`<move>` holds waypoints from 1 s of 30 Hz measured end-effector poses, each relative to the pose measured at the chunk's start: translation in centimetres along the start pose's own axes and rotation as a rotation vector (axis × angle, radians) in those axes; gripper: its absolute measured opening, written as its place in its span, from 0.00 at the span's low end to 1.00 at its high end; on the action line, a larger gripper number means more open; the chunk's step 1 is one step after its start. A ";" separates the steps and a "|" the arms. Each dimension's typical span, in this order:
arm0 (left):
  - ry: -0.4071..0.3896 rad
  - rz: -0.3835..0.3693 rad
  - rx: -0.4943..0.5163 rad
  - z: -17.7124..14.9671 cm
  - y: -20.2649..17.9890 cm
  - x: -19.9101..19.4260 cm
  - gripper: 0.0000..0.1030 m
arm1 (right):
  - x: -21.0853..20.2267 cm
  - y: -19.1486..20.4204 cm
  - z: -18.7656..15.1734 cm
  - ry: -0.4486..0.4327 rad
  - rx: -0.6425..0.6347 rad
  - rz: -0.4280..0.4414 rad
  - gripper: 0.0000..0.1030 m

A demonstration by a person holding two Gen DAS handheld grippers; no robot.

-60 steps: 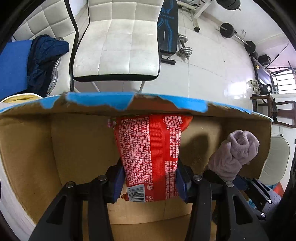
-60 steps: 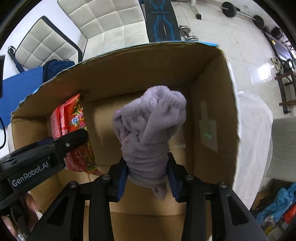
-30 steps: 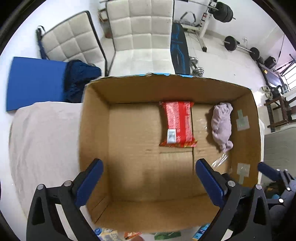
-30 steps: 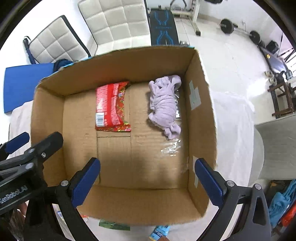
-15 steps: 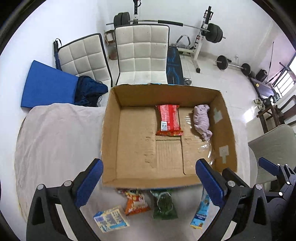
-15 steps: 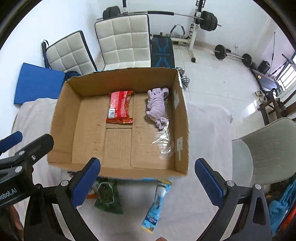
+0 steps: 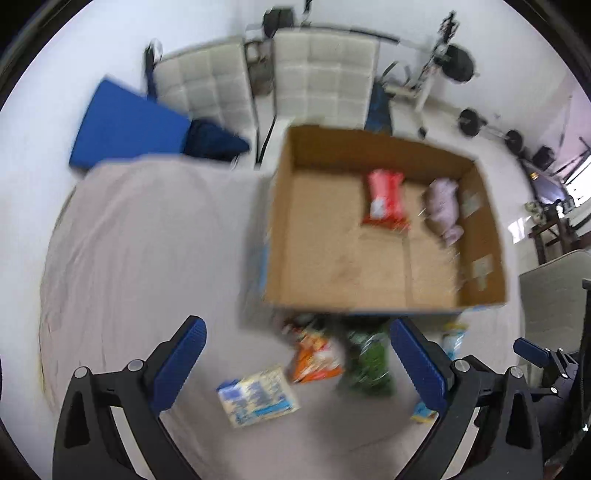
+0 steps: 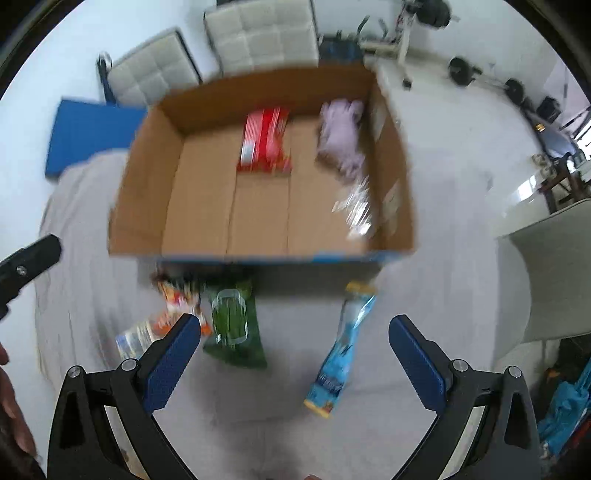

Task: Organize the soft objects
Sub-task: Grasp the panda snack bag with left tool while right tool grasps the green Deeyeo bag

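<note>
An open cardboard box [image 7: 277, 236] [image 8: 144, 173] stands on a cloth-covered table. In it lie a red snack packet [image 7: 384, 197] [image 8: 264, 138] and a lilac towel [image 7: 443, 208] [image 8: 341, 129]. In front of the box lie a white-and-blue packet [image 7: 256, 398], an orange packet [image 7: 314, 356] [image 8: 173, 295], a green packet [image 7: 369, 362] [image 8: 232, 325] and a long blue packet [image 8: 341, 345]. My left gripper [image 7: 297, 354] is open and empty, above the table before the box. My right gripper [image 8: 295, 350] is open and empty over the loose packets. Both views are blurred.
Two white padded chairs [image 7: 325, 81] [image 8: 258, 33] stand behind the table. A blue mat [image 7: 125, 129] with dark cloth lies at the left. Weights [image 7: 469, 122] lie on the floor at the back right. A grey chair [image 8: 546, 280] stands at the right.
Both grippers let go of the red packet and the towel in the box, opened, and drew back and up. The packets before the box came into view. The left view has swung left.
</note>
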State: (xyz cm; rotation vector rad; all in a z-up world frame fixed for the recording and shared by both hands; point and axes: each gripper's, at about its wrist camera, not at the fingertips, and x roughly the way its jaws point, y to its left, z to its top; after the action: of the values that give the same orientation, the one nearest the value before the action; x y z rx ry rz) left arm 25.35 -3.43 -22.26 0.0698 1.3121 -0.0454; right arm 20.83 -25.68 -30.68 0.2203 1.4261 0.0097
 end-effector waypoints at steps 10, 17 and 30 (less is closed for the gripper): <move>0.253 -0.011 -0.039 -3.6 2.9 9.8 0.99 | 12.2 2.6 -0.8 0.195 0.096 0.070 0.99; 0.357 -0.066 -0.069 -3.7 2.1 14.3 0.99 | 14.3 3.5 -1.3 0.227 0.090 0.068 0.61; 0.460 -0.097 0.008 -4.5 -2.6 19.3 0.79 | 11.9 -0.7 -3.7 0.226 0.110 0.071 0.51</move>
State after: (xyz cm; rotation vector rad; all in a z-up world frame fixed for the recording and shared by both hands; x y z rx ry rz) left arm 25.75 -5.58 -42.14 0.0234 1.7745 -0.1232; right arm 18.84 -24.13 -42.94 0.3699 1.6449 0.0151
